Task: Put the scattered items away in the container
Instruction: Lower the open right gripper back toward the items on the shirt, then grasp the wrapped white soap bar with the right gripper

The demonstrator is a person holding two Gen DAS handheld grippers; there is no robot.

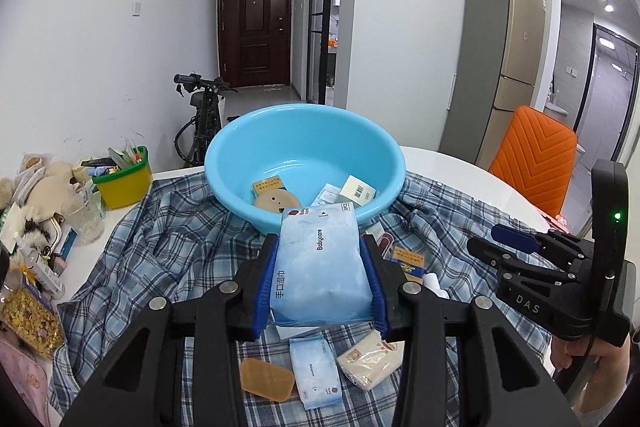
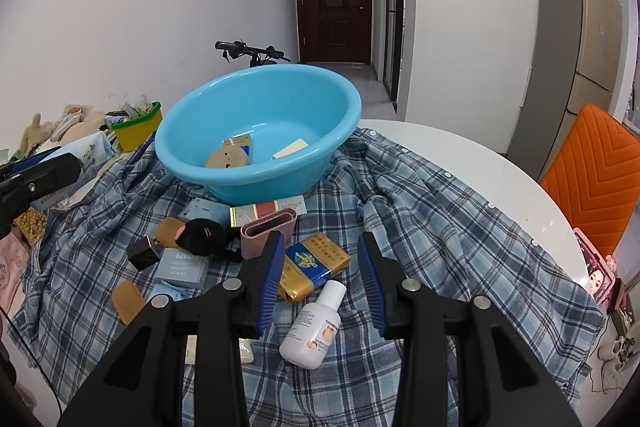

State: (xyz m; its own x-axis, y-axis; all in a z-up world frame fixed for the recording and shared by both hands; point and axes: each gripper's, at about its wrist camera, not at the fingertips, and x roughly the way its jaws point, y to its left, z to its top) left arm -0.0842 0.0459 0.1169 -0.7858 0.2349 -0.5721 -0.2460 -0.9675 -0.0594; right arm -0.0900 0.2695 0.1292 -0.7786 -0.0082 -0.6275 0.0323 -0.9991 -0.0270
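Pale blue and soft, the wet-wipes pack (image 1: 320,267) sits pinched between the pads of my left gripper (image 1: 320,251), just in front of the blue basin (image 1: 240,163). My right gripper (image 2: 322,267), at its narrowest with nothing pressed between the pads, hovers nearer me over a blue-and-gold packet (image 2: 312,265) and a white bottle (image 2: 314,327) on the plaid cloth (image 2: 440,227).

My white round table (image 2: 472,163): plaid shirt (image 2: 420,227) spread over it, yellow-green tub (image 1: 122,181) and glass jar (image 1: 86,213) on bare left part, pink phone (image 2: 596,269) at right edge.
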